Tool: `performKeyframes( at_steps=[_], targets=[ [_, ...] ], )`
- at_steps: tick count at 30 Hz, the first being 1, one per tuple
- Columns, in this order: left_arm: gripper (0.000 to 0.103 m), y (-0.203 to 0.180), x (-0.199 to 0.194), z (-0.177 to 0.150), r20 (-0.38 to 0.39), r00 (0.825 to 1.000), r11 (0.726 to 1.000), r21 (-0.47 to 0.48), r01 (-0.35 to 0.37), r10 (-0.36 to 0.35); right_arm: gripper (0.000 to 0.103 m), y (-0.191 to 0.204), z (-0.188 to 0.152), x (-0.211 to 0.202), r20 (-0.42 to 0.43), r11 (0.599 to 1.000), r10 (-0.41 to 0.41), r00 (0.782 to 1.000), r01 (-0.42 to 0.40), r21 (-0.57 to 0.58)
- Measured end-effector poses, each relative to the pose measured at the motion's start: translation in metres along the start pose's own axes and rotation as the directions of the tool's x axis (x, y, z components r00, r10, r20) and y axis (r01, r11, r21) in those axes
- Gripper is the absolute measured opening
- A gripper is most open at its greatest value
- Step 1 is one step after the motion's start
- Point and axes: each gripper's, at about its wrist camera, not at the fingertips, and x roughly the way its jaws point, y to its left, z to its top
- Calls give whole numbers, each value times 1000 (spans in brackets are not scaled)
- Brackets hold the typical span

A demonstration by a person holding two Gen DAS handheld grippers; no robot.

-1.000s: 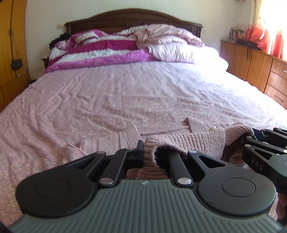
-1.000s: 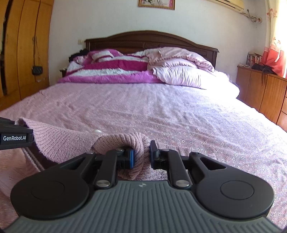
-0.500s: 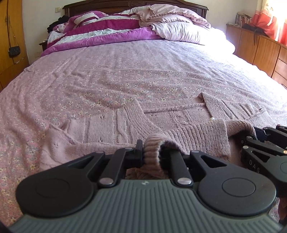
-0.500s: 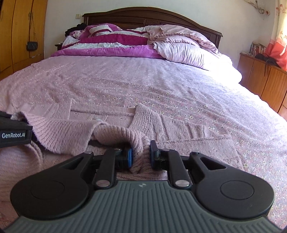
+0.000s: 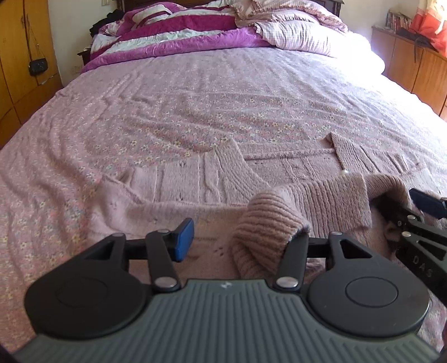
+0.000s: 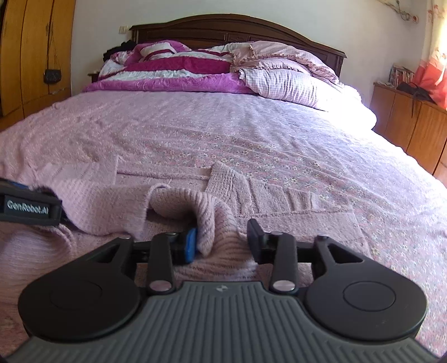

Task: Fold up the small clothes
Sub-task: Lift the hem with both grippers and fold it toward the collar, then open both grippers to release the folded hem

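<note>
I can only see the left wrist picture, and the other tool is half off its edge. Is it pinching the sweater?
Observer: No. The right wrist view shows the right gripper with its jaws opening; the sweater fold leans on one blue pad, and the other pad is bare.
Operator: What is behind the pillows?
Observer: A dark wooden headboard against the wall.
Operator: Any writing on my tool?
Observer: Yes, the side of the left gripper reads GenRobot.AI.

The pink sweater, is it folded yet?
Partly. The sweater lies on the bed with its near edge brought over its body. Both the left gripper and right gripper are opening, letting that edge go. Sleeves and further folds remain.
</note>
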Motion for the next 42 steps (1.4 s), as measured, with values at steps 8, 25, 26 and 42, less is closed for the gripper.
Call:
performKeyframes(
  at_steps=[8, 25, 26, 42],
  targets=[
    [57, -2, -32, -5, -23, 1000, 1000, 7, 9, -9, 56, -9, -6, -36, -1, 1000, 15, 1000, -15, -25],
    [64, 11, -105, -37, 22, 1000, 1000, -11, 2, -2, 68, -22, -35, -100, 14, 998, 46, 999, -46, -30],
    [64, 13, -108, -38, 25, 1000, 1000, -15, 0, 0, 68, -24, -35, -102, 15, 998, 48, 999, -48, -33],
    [64, 24, -124, -60, 76, 996, 999, 3, -39, 39, 68, -43, -48, -116, 34, 997, 42, 999, -39, -70]
  ],
)
